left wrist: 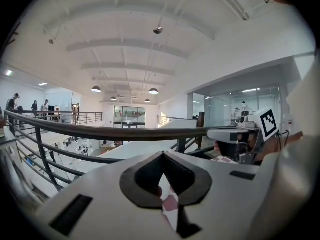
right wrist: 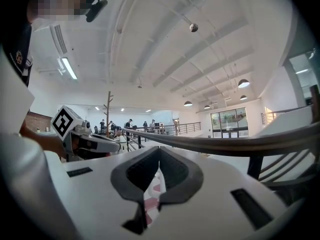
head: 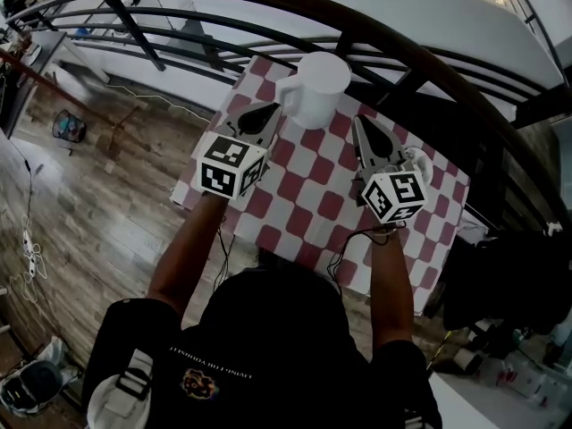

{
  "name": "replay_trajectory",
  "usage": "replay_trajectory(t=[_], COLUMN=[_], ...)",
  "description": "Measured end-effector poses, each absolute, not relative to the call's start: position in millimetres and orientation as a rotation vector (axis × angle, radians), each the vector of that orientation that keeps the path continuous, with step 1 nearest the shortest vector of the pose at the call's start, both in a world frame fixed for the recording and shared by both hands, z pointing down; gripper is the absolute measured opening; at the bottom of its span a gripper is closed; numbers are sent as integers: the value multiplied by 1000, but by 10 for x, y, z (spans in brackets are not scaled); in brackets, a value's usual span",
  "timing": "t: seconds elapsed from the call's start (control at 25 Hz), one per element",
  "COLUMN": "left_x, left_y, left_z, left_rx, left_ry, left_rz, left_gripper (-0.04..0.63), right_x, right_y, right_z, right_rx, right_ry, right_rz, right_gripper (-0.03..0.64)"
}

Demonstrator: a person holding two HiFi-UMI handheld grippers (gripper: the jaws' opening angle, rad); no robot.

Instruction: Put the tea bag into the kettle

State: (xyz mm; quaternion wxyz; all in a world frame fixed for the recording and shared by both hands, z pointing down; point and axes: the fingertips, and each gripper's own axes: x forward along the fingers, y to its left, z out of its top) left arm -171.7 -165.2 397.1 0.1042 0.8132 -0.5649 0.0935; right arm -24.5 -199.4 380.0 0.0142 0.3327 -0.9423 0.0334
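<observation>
A white kettle (head: 317, 83) stands at the far edge of the red-and-white checked table (head: 308, 195), its handle turned left. My left gripper (head: 271, 108) hovers just left of the kettle's base, jaws shut and empty; in the left gripper view its tips (left wrist: 161, 155) meet. My right gripper (head: 358, 120) sits to the kettle's right, also shut with nothing between its tips (right wrist: 160, 149). A small white object (head: 420, 163) lies right of the right gripper, partly hidden; I cannot tell what it is. No tea bag shows clearly.
A dark curved metal railing (head: 375, 38) runs just beyond the table's far edge, with a drop to a lower floor behind it. Wooden floor (head: 89, 213) lies to the left. Dark clutter (head: 509, 284) stands at the table's right.
</observation>
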Motion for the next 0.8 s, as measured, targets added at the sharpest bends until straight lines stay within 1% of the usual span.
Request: replay_trajectory(t=[0.44,0.8], left_x=[-1759,-1839], left_y=[-2304,-2631], left_z=[4189,4606], left_rx=[2308,2179], left_ry=[-1735,-1742], left_rz=[289,351], left_gripper=[-2,-2], right_x=[-499,-517], right_y=[-2716,-3092], right_z=[4192,4451], right_rx=[986,1026], right_ry=[-2869,-2801], right_rz=[189,301], right_gripper=[14,14])
